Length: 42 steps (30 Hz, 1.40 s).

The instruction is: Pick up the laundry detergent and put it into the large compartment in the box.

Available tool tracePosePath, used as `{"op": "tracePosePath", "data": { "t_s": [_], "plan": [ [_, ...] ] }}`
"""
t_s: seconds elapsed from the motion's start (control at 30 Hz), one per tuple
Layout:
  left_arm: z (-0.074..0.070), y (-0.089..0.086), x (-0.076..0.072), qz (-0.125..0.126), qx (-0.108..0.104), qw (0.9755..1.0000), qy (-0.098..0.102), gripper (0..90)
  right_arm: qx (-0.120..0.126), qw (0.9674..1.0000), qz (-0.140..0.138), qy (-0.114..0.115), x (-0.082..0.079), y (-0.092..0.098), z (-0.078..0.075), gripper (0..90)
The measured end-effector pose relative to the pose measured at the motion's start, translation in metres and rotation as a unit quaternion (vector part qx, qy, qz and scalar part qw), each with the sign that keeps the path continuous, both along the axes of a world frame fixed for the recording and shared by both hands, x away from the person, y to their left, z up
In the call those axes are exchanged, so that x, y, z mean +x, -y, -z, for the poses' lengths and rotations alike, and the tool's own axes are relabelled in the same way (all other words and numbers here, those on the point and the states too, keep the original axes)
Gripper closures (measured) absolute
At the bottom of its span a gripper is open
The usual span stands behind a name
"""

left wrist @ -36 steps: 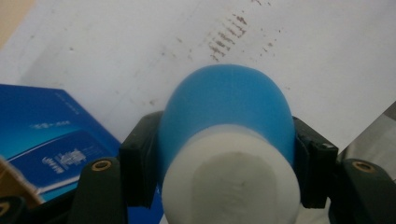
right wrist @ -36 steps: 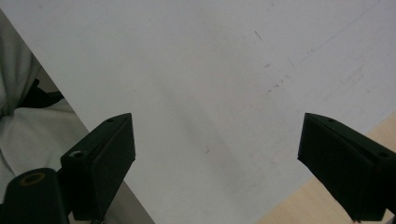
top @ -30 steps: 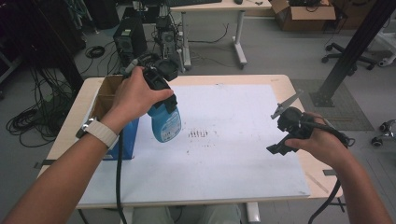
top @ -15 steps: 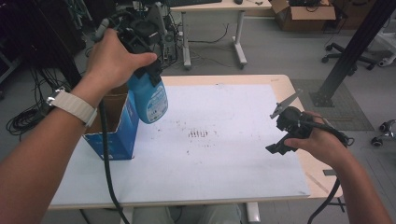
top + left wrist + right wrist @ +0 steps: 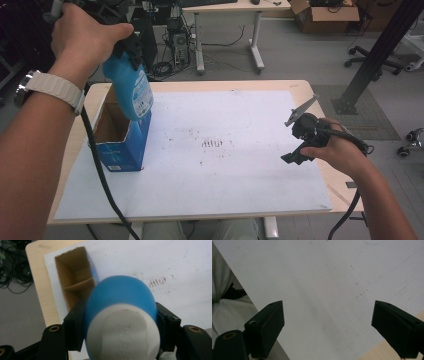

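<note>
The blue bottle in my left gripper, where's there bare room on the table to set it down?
The left gripper is shut on the blue bottle, above the open blue box. The white sheet lies bare from the box across to the right gripper, apart from faint dark marks mid-sheet. Its far half and near edge are bare too. The left side, around the box, is crowded.

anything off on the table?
Nothing spilled or damaged. The white sheet has a patch of dark marks mid-table. The box stands upright and open; the left gripper holds the blue bottle above it.
</note>
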State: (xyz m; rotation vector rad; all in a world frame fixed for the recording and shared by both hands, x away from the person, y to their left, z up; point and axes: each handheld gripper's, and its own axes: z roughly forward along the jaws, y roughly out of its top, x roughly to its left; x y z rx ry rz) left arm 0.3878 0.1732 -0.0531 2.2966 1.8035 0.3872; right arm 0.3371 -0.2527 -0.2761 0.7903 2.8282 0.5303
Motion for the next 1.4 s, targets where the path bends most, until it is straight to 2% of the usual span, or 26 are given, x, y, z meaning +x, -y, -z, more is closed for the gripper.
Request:
{"op": "tracePosePath", "data": {
  "t_s": [0.27,0.47,0.6,0.8,0.93,1.2,1.4],
  "plan": [
    [0.003,-0.028,0.003,-0.047,0.006,0.9988,0.011,37.6,0.001,1.0,0.001,-0.001,0.001,-0.001,0.0,10.8],
    [0.015,-0.048,0.005,-0.075,0.002,0.9972,0.01,37.6,0.0,1.0,0.0,-0.002,0.003,-0.001,0.003,10.7],
    [0.028,-0.057,0.007,-0.088,0.004,0.996,0.01,37.6,-0.001,1.0,0.002,-0.002,0.004,-0.002,0.003,10.5],
    [0.052,-0.064,0.011,-0.094,-0.004,0.9955,0.002,37.6,-0.001,1.0,0.001,-0.004,0.005,-0.006,0.005,10.5],
    [0.07,-0.066,0.015,-0.09,0.006,0.996,0.001,37.6,-0.001,1.0,0.002,-0.005,0.005,-0.006,0.006,10.5],
    [0.102,-0.073,0.019,-0.093,0.009,0.9956,-0.009,37.6,-0.002,1.0,0.003,-0.007,0.007,-0.006,0.009,10.5],
    [0.126,-0.074,0.022,-0.093,0.012,0.9956,-0.006,37.6,-0.002,1.0,0.001,-0.008,0.008,-0.009,0.01,10.4]
  ]
}}
